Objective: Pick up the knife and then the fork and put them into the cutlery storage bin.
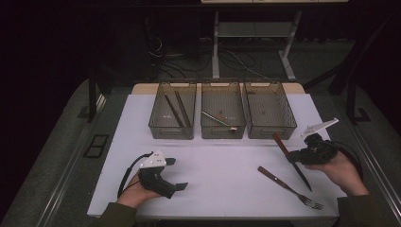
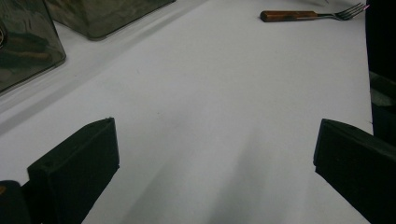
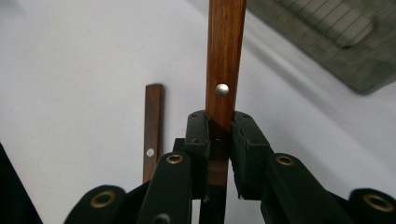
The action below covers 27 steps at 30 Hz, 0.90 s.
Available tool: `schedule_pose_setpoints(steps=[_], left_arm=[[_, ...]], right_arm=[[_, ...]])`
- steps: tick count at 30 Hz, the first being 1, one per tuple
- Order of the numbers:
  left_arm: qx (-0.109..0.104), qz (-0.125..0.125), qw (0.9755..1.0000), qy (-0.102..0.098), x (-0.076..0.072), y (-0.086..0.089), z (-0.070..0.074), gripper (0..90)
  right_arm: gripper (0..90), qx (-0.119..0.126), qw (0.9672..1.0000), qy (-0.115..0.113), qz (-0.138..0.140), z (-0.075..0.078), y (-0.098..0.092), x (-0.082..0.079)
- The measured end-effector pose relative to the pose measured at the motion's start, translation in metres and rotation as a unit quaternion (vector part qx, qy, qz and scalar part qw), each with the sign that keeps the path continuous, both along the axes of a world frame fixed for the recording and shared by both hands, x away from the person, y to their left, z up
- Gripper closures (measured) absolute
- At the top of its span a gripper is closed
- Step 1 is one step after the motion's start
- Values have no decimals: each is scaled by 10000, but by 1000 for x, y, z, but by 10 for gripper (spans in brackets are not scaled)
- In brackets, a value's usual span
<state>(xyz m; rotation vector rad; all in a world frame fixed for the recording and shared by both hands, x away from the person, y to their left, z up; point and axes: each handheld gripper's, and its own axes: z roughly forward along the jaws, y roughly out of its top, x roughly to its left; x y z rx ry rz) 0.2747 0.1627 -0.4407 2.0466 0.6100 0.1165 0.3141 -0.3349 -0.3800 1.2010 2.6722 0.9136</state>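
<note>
My right gripper is held above the table's right side, shut on a knife where its wooden handle meets the dark blade; the blade slants down toward the person. In the right gripper view the pads clamp the riveted handle. A fork with a wooden handle lies flat on the white table just left of the knife; it also shows at the far edge of the left gripper view. My left gripper rests at the front left, jaws wide open and nothing between them.
Three clear bins stand in a row at the back: the left one holds long brown sticks, the middle one a metal utensil, and the right one stands nearest my right gripper. The table's front edge runs close to both hands.
</note>
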Motion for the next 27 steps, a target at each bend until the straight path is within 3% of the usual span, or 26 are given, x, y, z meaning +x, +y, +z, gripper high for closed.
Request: schedule_pose_setpoints(steps=[7, 12, 27], left_arm=[[-1, 14, 10000, -1, 0, 0, 0, 0], [12, 4, 10000, 4, 0, 1, 0, 0], [-21, 42, 10000, -16, 0, 1, 0, 0]], right_arm=[[779, 344, 9987, -298, -220, 14, -10, 7], [778, 643, 9958, -527, -394, 22, -16, 13], [778, 805, 9894, -1009, -667, 54, -15, 36]])
